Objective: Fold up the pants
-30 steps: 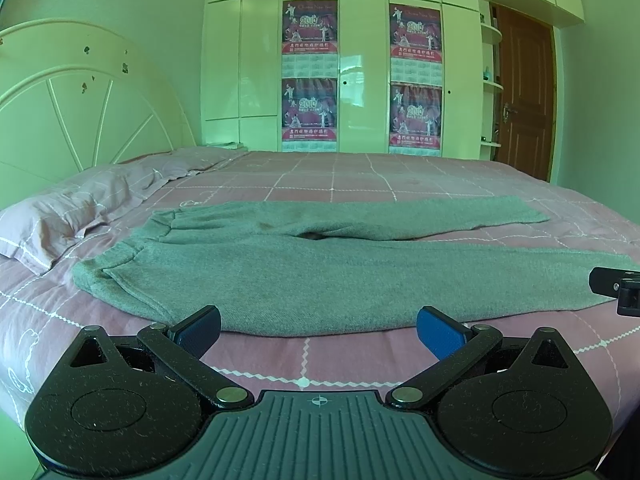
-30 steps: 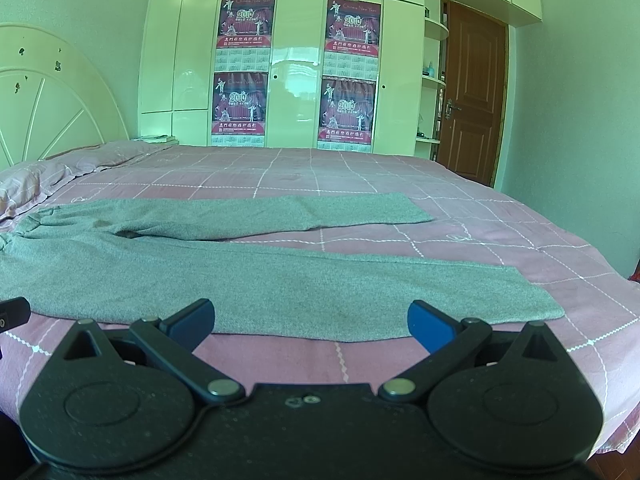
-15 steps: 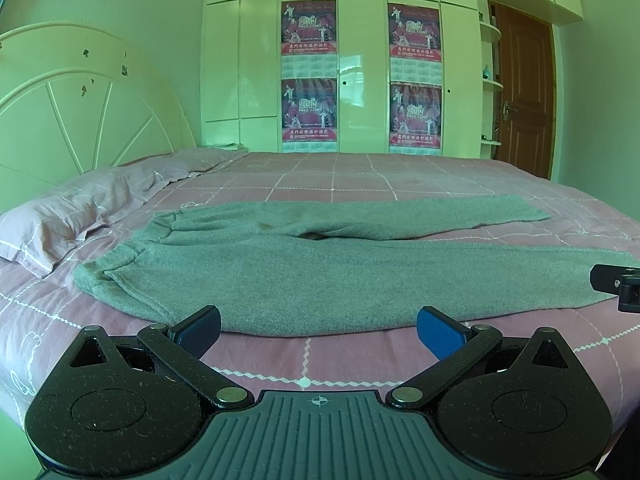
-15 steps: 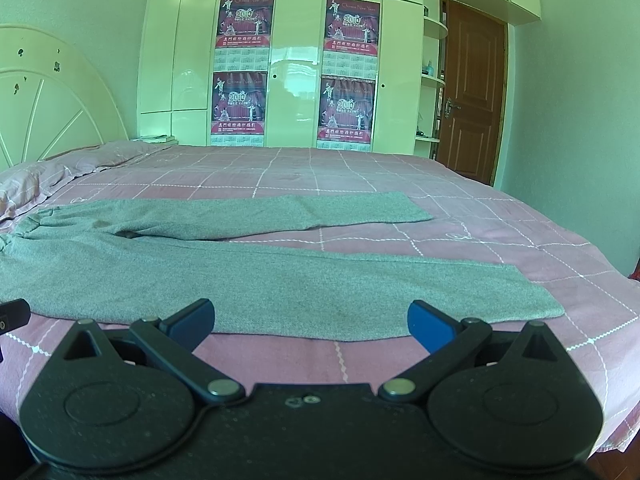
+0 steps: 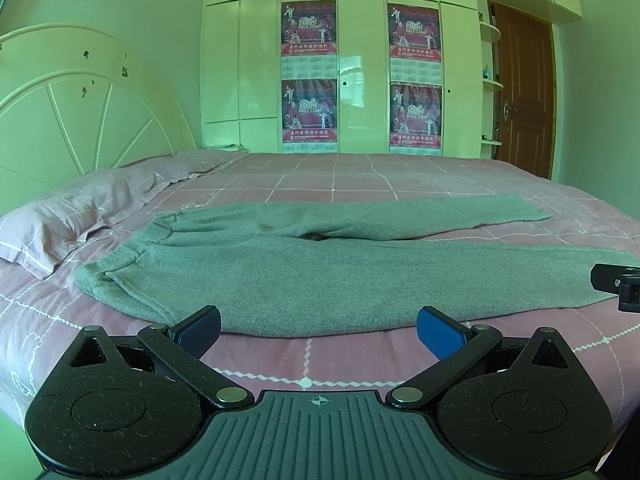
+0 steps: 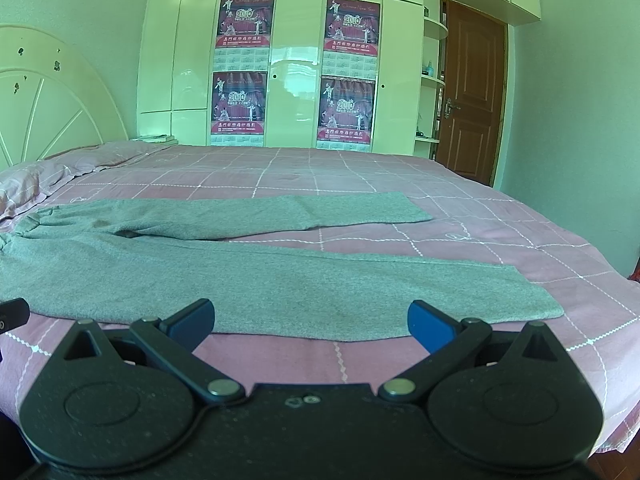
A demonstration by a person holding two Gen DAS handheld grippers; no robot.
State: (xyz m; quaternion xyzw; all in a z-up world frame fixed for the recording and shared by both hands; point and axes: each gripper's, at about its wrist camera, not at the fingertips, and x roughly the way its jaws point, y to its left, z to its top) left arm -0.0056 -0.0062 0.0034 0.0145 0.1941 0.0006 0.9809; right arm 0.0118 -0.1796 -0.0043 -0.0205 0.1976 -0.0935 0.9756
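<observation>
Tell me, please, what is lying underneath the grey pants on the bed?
The grey pants lie flat on the pink checked bedspread, which shows all round them. Nothing else pokes out from beneath, though the sheet directly under the fabric is covered.

Ahead of me, four posters [image 6: 245, 20] hang on the pale wardrobe doors [image 6: 298, 68], two up and two down. Each shows a large "2010" [image 6: 245, 13] on a red stage scene, and I make out "Chinese New Year" [image 6: 359, 8] in thin script along the top of the upper ones. A red band of Chinese characters [image 5: 307, 49] runs beneath each scene; I cannot read it. The calendar grids [image 5: 308, 67] underneath are too small to read.
</observation>
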